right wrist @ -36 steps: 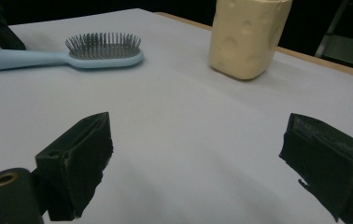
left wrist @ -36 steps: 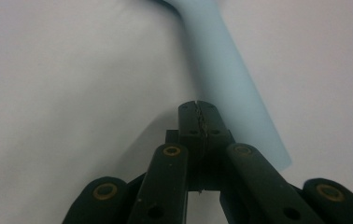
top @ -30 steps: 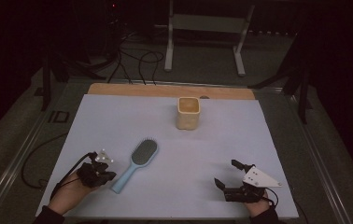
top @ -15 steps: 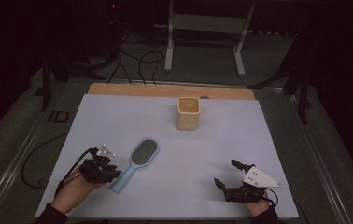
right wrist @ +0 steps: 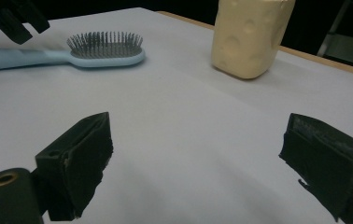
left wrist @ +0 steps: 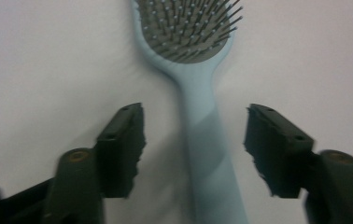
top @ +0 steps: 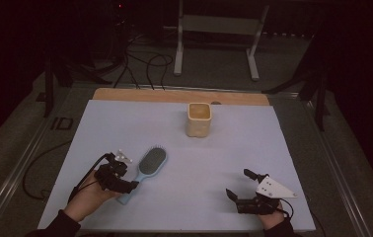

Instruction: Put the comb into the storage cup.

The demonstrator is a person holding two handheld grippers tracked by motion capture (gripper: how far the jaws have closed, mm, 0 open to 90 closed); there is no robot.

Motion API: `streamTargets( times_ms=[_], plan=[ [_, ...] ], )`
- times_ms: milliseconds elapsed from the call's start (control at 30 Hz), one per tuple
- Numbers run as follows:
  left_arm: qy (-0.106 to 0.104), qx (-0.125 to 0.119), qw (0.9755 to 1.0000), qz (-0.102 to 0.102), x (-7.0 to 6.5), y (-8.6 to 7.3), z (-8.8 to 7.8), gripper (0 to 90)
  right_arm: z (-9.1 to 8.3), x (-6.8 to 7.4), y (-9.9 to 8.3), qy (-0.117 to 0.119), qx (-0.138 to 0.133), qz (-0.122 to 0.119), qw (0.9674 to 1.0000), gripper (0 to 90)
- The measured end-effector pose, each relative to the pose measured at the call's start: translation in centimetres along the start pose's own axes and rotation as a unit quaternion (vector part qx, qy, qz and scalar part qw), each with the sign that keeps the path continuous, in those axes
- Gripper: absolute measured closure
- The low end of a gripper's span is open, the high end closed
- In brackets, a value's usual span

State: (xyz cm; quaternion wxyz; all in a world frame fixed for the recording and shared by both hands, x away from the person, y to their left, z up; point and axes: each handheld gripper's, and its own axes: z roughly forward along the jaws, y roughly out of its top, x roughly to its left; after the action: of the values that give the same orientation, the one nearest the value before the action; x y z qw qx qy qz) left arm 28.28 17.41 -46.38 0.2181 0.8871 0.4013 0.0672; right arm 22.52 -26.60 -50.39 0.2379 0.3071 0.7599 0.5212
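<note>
Pale blue plastic hairbrush [top: 148,165] with an oval grey pad of dark bristles, lying flat on the white table top [top: 234,148], bristles up. Sits in the near left part of the table, closer to the near edge than the far one. Handle [left wrist: 207,154] slants toward the near left corner, head toward the middle. Handle straight, smooth, widening into the head; bristle tips pale, evenly spaced. Not lifted.

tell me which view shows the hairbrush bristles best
The left gripper view: the hairbrush sits close, bristles sharp. The right gripper view shows it whole from the side, farther off. The high view shows it small.
</note>
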Motion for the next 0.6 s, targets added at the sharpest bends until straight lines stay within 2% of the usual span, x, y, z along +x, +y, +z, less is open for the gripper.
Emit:
streamTargets(
  times_ms=[133,200,333,467,500,600],
  plan=[
    [0.001,0.016,0.9999,0.003,-0.4,0.5,0.3,18.0,0.0,0.0,0.0,0.0,0.0,0.0,1.0,8.4],
    [0.004,0.024,0.9997,-0.004,-0.7,0.9,0.7,11.1,0.0,0.0,0.0,0.0,0.0,0.0,1.0,8.4],
    [0.019,0.031,0.9993,-0.009,-1.0,1.6,1.0,0.6,0.0,0.0,0.0,0.0,0.0,-0.001,1.0,8.5],
    [0.022,0.043,0.9988,-0.012,-1.2,1.9,1.4,0.0,0.0,0.0,0.0,0.001,0.0,-0.001,1.0,8.4],
    [0.031,0.051,0.9981,-0.018,-1.2,2.3,1.7,0.0,0.0,0.0,0.0,0.001,0.0,-0.001,1.0,8.4],
    [0.021,0.06,0.9977,-0.023,-1.3,2.6,2.1,0.0,0.0,0.0,0.0,0.001,0.0,-0.002,1.0,8.5]
  ],
)
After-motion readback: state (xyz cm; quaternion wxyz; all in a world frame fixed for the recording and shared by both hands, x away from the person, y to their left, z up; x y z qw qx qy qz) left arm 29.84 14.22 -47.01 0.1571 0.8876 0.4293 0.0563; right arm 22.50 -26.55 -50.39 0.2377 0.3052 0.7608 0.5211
